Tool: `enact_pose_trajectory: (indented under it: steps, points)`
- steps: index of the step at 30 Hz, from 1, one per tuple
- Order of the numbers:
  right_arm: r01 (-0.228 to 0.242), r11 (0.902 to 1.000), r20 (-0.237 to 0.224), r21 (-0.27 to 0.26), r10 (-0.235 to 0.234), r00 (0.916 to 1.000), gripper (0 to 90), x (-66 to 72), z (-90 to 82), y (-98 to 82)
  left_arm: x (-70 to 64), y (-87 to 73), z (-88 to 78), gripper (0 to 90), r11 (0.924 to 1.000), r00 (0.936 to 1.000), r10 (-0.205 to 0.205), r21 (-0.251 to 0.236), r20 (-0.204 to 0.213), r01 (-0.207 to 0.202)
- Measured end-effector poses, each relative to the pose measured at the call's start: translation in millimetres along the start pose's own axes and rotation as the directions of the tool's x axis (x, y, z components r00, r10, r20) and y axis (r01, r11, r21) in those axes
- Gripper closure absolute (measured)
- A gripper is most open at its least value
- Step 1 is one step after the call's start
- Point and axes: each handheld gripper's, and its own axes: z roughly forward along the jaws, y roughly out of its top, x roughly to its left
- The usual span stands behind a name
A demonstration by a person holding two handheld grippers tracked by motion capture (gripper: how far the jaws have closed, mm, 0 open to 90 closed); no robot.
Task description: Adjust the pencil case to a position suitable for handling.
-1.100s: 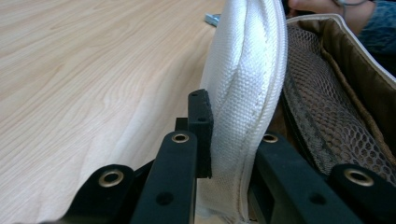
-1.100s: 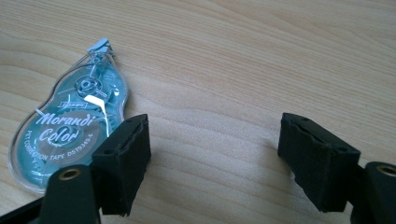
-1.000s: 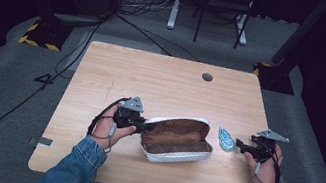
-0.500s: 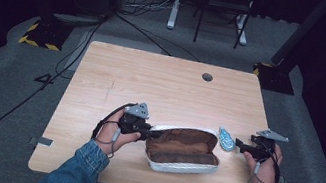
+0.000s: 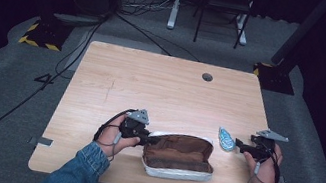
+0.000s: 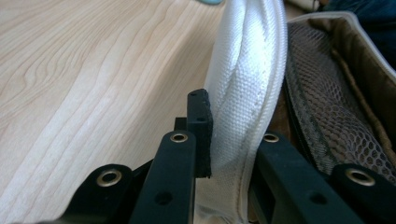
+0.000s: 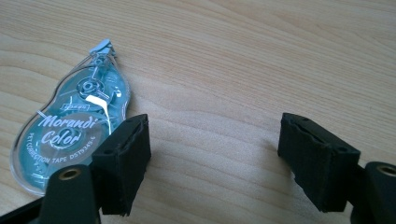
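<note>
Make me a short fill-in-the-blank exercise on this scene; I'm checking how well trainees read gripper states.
1. The left gripper is shut on the white rim of the open ____ case.
2. The right gripper has its jaws ____, with nothing between them.
3. The correction tape lies flat on the ____ table.

Missing words: pencil; open; wooden

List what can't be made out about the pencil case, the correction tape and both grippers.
- Pencil case: any contents, too small in the high view; mesh covers the inside in the left gripper view.
- Left gripper: one pad, hidden behind the case's white wall.
- Correction tape: lower end, hidden by a jaw of the open right gripper.
</note>
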Motion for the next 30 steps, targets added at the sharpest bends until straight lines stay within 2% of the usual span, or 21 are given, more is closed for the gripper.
enact_pose_trajectory:
  steps: [6,8,10,12,17,20,22,24,25,27,30]
  points:
    - [-0.001,1.0000,0.000,0.001,0.001,1.0000,25.4,0.1,-0.1,0.0,4.0,-4.6,2.0,82.2,0.9985,0.9997,0.008,0.055,-0.024,-0.007]
    - [-0.001,1.0000,0.000,0.001,0.001,1.0000,25.4,0.1,-0.1,0.0,3.8,-6.1,4.0,80.6,0.9964,0.9986,0.019,0.083,-0.050,-0.015]
    - [-0.001,1.0000,-0.001,0.002,0.001,1.0000,25.4,0.2,-0.1,0.0,3.6,-6.3,4.5,75.6,0.9972,0.9983,0.005,0.075,-0.058,0.000]
    - [0.000,1.0000,0.000,0.001,0.000,1.0000,25.3,0.1,-0.1,0.0,3.5,-5.9,3.2,62.8,0.9984,0.9968,0.002,0.057,-0.080,0.003]
    - [0.000,1.0000,-0.001,0.001,0.000,1.0000,25.3,0.1,-0.1,0.0,3.1,-5.9,1.9,46.6,0.9985,0.9954,-0.020,0.049,-0.094,0.025]
    - [-0.001,1.0000,-0.001,0.002,0.001,1.0000,25.3,0.2,-0.1,0.0,2.4,-5.6,1.7,51.8,0.9983,0.9969,-0.022,0.052,-0.075,0.026]
    - [0.000,1.0000,-0.001,0.001,0.000,1.0000,25.4,0.1,-0.1,0.0,2.6,-5.5,1.9,67.0,0.9982,0.9972,-0.014,0.057,-0.073,0.018]
    - [0.000,1.0000,-0.001,0.001,0.000,1.0000,25.4,0.1,-0.1,0.0,2.9,-5.7,2.0,69.0,0.9963,0.9969,-0.031,0.077,-0.073,0.037]
    - [-0.001,1.0000,-0.001,0.002,0.001,1.0000,25.4,0.2,-0.1,0.0,4.5,-6.9,2.8,74.3,0.9910,0.9960,-0.053,0.120,-0.073,0.061]
    - [-0.001,1.0000,-0.001,0.002,0.001,1.0000,25.4,0.2,-0.1,0.0,6.5,-8.9,5.1,79.1,0.9833,0.9943,-0.071,0.162,-0.079,0.083]
    - [0.000,1.0000,-0.001,0.002,0.000,1.0000,25.3,0.2,-0.1,0.0,8.3,-10.5,5.7,80.9,0.9808,0.9925,-0.090,0.166,-0.083,0.102]
